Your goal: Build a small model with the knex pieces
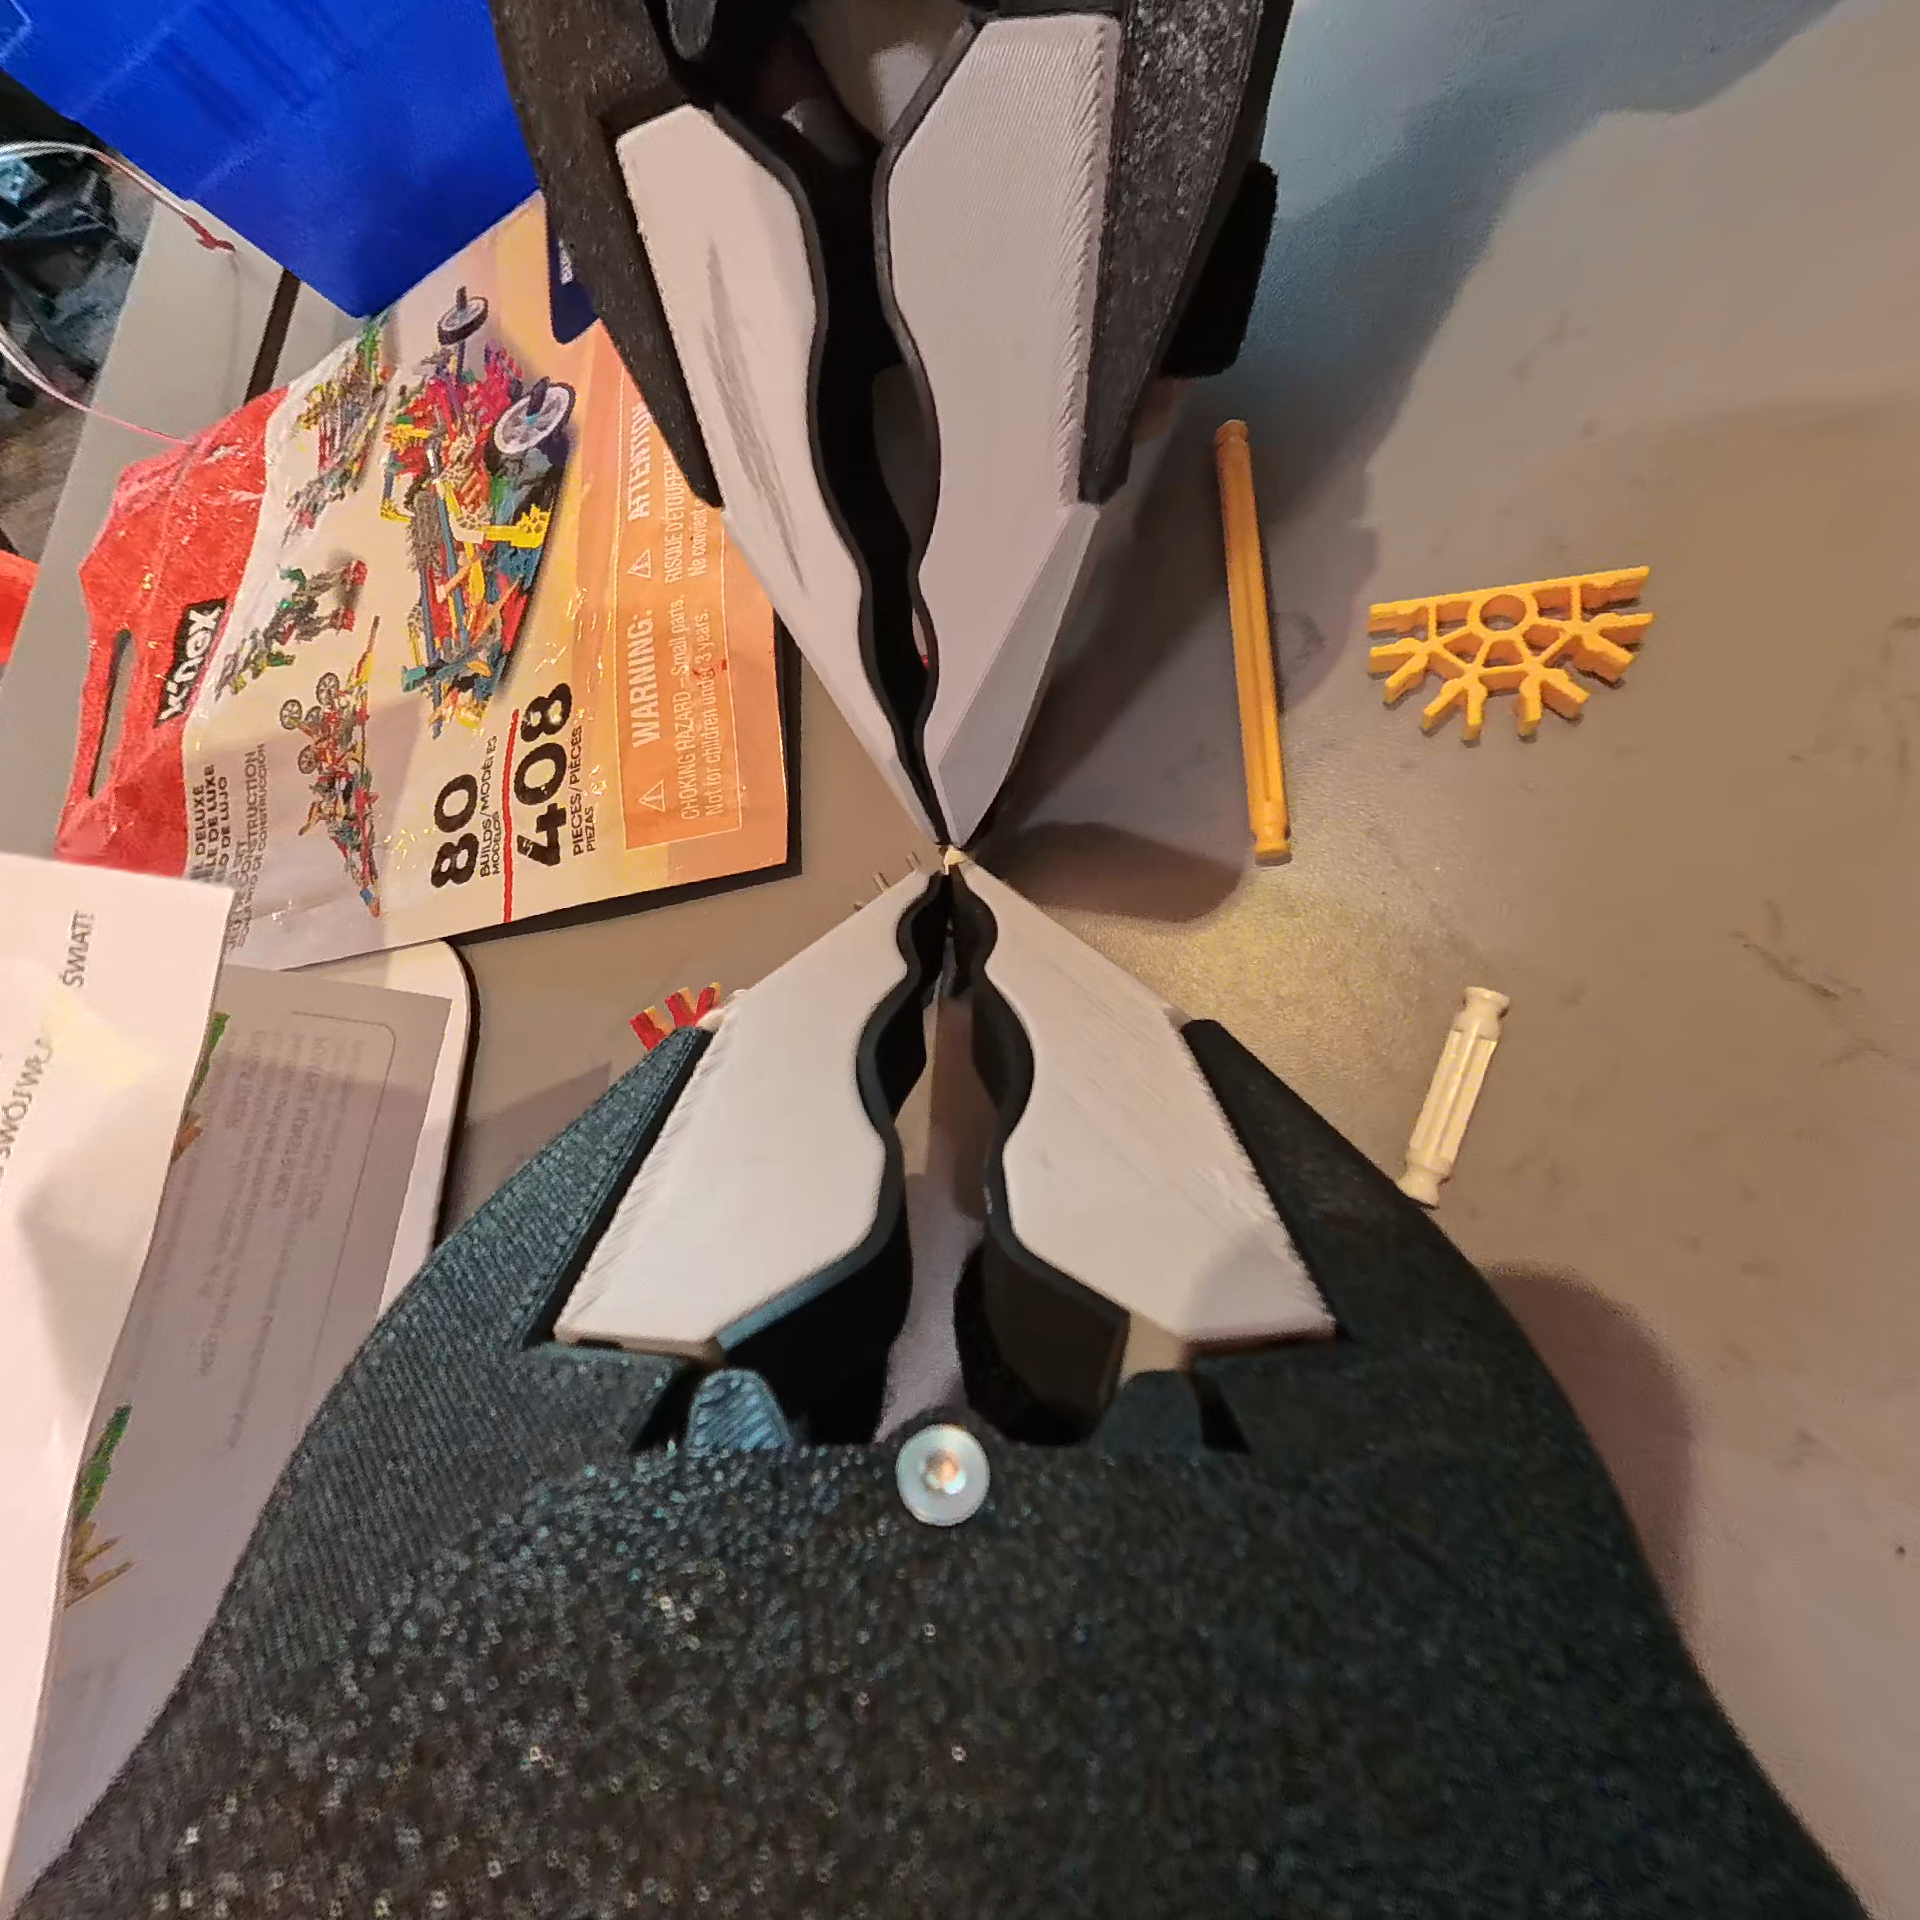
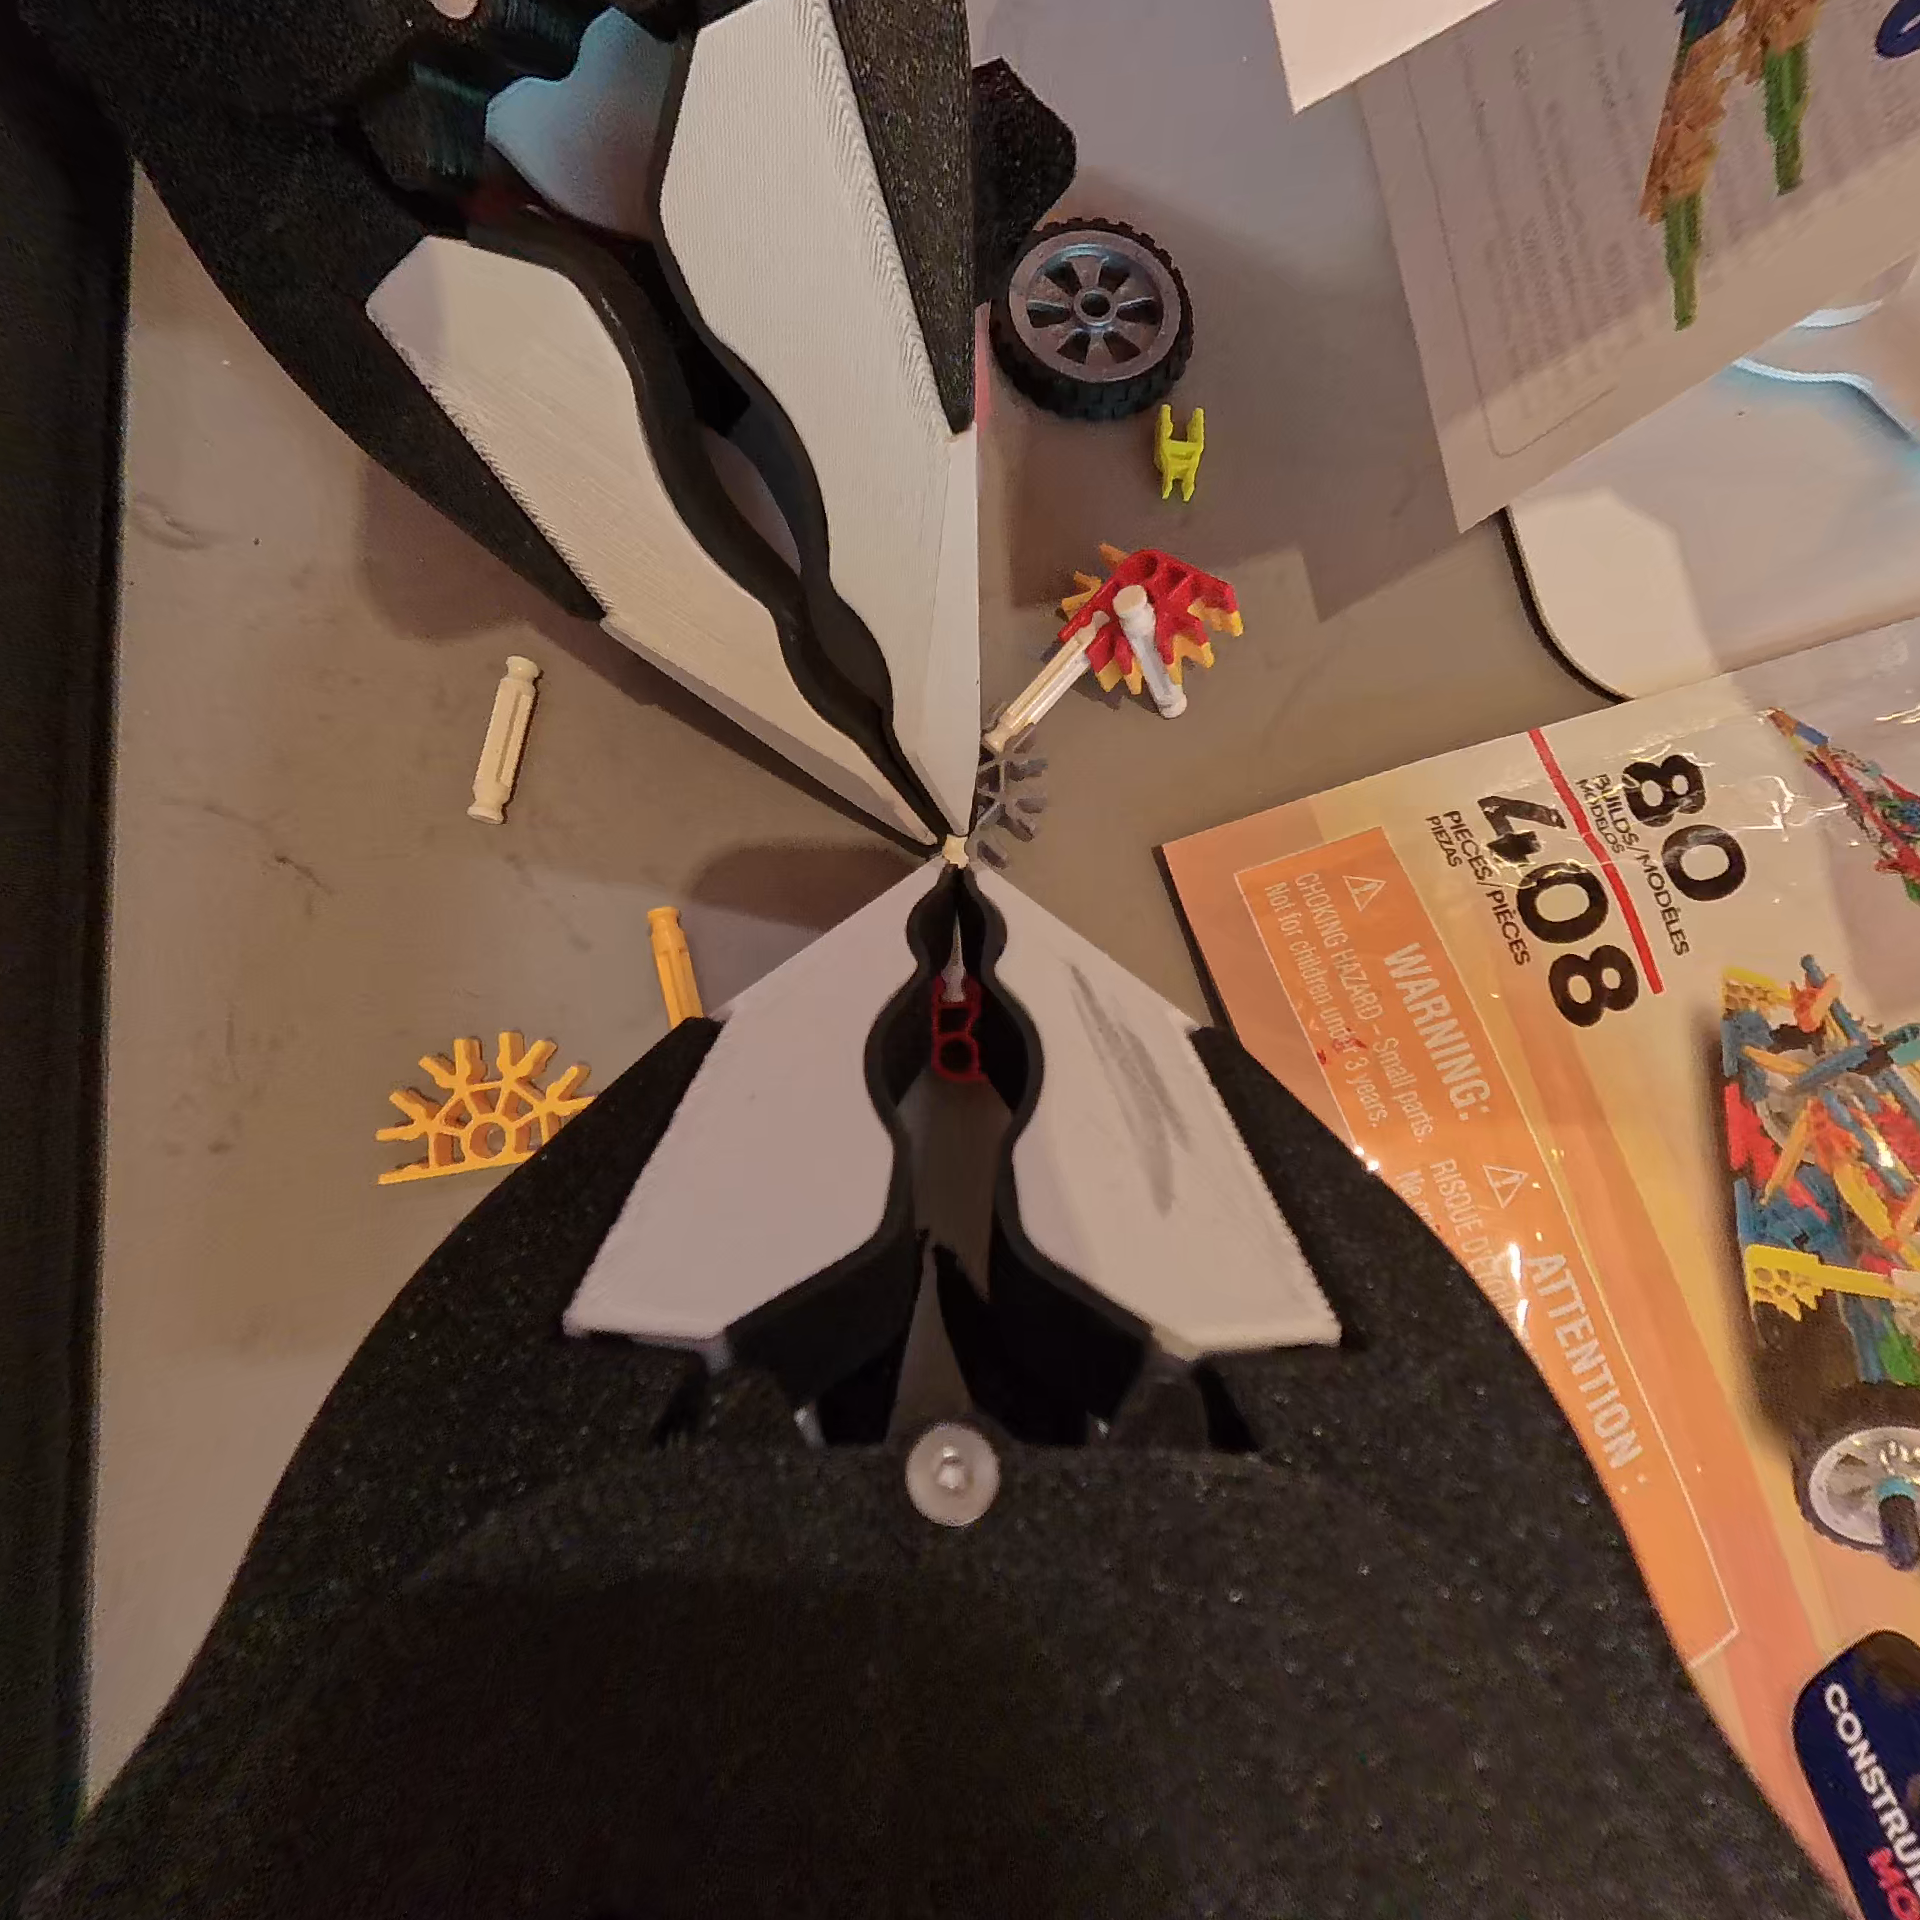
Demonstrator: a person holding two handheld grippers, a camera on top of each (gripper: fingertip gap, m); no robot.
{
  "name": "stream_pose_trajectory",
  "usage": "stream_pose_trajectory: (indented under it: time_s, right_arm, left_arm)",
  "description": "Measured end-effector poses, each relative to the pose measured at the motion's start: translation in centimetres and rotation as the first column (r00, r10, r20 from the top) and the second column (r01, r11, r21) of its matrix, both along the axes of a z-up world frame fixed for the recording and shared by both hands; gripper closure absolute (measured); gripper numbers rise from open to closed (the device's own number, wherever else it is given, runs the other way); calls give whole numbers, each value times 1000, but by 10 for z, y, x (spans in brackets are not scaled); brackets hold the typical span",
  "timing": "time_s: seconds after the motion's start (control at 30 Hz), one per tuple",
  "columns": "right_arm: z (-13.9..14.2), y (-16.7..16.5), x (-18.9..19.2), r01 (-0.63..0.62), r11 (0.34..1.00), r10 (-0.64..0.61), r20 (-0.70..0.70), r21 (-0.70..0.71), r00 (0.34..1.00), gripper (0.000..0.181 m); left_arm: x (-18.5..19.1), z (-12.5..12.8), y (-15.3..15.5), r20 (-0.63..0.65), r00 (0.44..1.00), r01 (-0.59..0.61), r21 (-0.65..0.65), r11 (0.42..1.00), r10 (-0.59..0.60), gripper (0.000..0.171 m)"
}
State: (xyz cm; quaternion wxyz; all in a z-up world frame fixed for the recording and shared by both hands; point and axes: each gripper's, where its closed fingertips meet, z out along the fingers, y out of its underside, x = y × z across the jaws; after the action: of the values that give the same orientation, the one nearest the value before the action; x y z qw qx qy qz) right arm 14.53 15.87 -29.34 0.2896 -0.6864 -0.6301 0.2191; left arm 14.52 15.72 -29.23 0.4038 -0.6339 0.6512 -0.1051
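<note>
The two grippers meet tip to tip over a grey table (image 1: 1558, 312). The left gripper (image 1: 940, 883) has its jaws pressed together at the tip. The right gripper (image 2: 956, 878) has its jaws closed on a small red piece (image 2: 956, 1034), with a thin white rod (image 2: 954, 951) sticking out of it toward the tip. A tiny cream end (image 2: 957, 847) shows right where the two tips touch. I cannot tell if the left gripper is pinching it.

On one side of the grippers lie a long yellow stick (image 1: 1252, 639), a yellow fan-shaped piece (image 1: 1507, 649) and a short cream rod (image 1: 1455, 1096). They lie apart from each other.

On the other side sit a grey wheel (image 2: 1091, 317), a small green clip (image 2: 1182, 452), a red and yellow bunch of pieces (image 2: 1148, 623) with white rods, and a grey toothed piece (image 2: 1013, 795) just beside the tips. A toy bag (image 1: 499, 644) with bright pictures lies flat near some paper sheets (image 1: 156, 1195). A blue box (image 1: 281, 125) sits past the bag.
</note>
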Motion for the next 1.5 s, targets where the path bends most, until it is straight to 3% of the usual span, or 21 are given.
stream_pose_trajectory:
  time_s: [0.33,0.53,0.67,0.8,1.03,1.23,1.5]
  right_arm:
    - [-3,1,0,12,1000,-12,29,-7,1000,181]
    - [1,0,0,-1,1000,0,-14,-17,1000,181]
    - [24,5,5,18,1000,-20,-113,-15,993,171]
    - [23,14,14,50,999,-50,-106,-7,993,165]
    - [-5,3,11,3,1000,-3,21,-6,1000,159]
    - [-6,1,8,-26,999,25,29,24,999,166]
    - [25,3,4,-14,1000,15,-130,4,991,167]
  left_arm:
    - [1,-3,0,4,1000,-19,-72,997,19,171]
    - [-2,-1,2,11,1000,-7,-38,999,8,171]
    - [-11,13,11,64,997,-41,-24,999,43,161]
    - [-20,25,18,118,991,-67,-27,997,69,155]
    - [-14,0,15,4,999,-54,-13,998,54,138]
    - [-12,-3,16,8,998,-63,-44,997,63,138]
    - [-18,5,24,-9,997,-69,83,994,70,136]
